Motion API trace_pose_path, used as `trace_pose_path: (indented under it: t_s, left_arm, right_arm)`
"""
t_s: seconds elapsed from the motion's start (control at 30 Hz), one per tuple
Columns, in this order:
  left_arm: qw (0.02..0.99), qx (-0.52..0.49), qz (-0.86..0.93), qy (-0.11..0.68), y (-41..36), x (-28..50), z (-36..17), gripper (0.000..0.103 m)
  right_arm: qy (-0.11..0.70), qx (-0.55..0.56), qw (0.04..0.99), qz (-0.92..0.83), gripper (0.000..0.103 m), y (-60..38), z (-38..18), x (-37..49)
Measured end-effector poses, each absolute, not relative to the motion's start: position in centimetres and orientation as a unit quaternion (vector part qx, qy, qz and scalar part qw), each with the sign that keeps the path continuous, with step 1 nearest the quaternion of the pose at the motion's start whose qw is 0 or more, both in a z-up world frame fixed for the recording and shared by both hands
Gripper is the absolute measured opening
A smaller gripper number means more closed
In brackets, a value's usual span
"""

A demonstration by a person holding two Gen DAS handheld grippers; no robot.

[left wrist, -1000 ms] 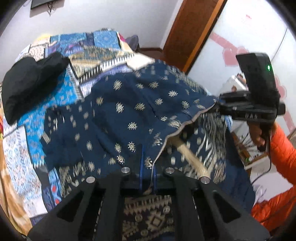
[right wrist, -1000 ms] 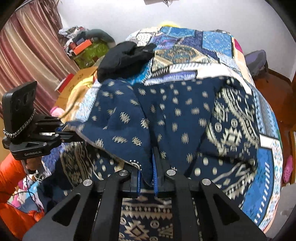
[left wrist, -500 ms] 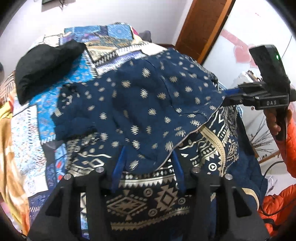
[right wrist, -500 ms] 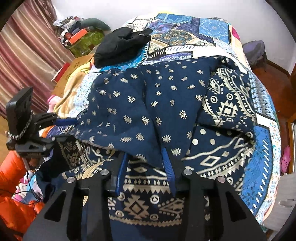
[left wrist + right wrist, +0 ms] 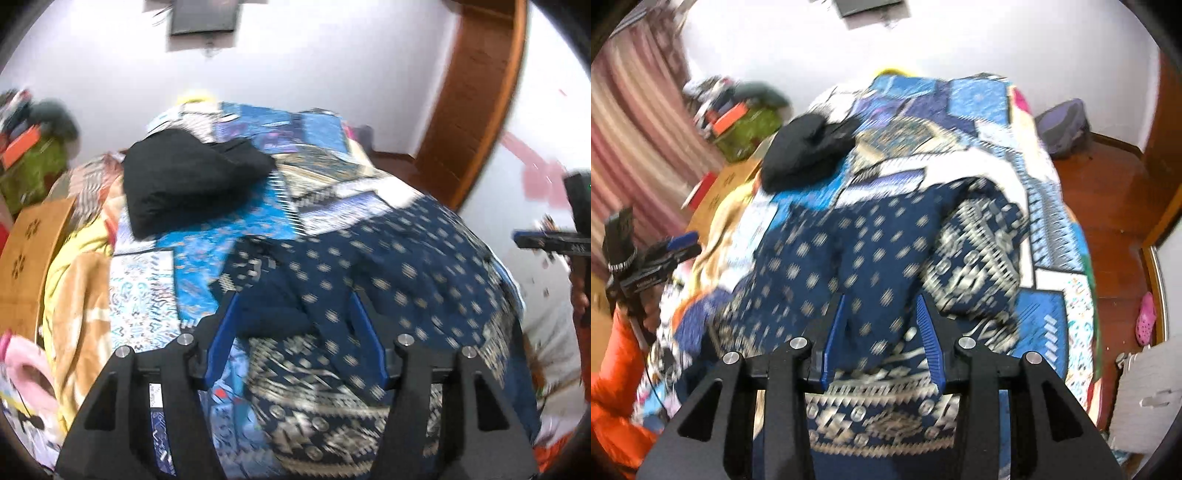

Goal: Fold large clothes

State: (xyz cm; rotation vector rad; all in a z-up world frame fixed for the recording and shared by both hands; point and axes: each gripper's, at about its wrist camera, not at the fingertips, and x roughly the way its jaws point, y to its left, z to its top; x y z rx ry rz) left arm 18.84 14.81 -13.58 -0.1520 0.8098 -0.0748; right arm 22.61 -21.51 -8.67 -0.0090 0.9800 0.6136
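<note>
A large navy garment (image 5: 388,280) with gold motifs and a patterned border lies folded over itself on the bed; it also shows in the right wrist view (image 5: 871,251). My left gripper (image 5: 293,299) is open above the garment's near part, with nothing between its blue pads. My right gripper (image 5: 881,301) is open too, above the garment's near edge. Each gripper shows at the edge of the other's view: the right one (image 5: 554,240) and the left one (image 5: 653,258). Both views are motion-blurred.
The bed has a blue patchwork cover (image 5: 258,155). A black garment (image 5: 184,177) lies folded at its far end, also in the right wrist view (image 5: 809,151). A wooden door (image 5: 472,96) stands to the right. Clutter (image 5: 738,114) and a curtain (image 5: 635,140) stand to the left.
Both grippers opened and let go of the garment's edge, which dropped onto the lower layer. Both have pulled back and tilted up.
</note>
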Motion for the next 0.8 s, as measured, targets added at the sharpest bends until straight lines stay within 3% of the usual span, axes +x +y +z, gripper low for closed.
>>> trace_pose_path:
  t_s: [0.4, 0.8]
  left_arm:
    - [0.815, -0.302, -0.032, 0.493, 22.3, 25.6, -26.3, 0.06]
    - [0.74, -0.459, -0.05, 0.49, 23.6, 27.9, -32.8, 0.06]
  right_arm:
    - [0.524, 0.098, 0.825, 0.186, 0.037, -25.3, -15.7, 30.2]
    - [0.537, 0.116, 0.816, 0.178, 0.038, -26.7, -16.8, 33.0]
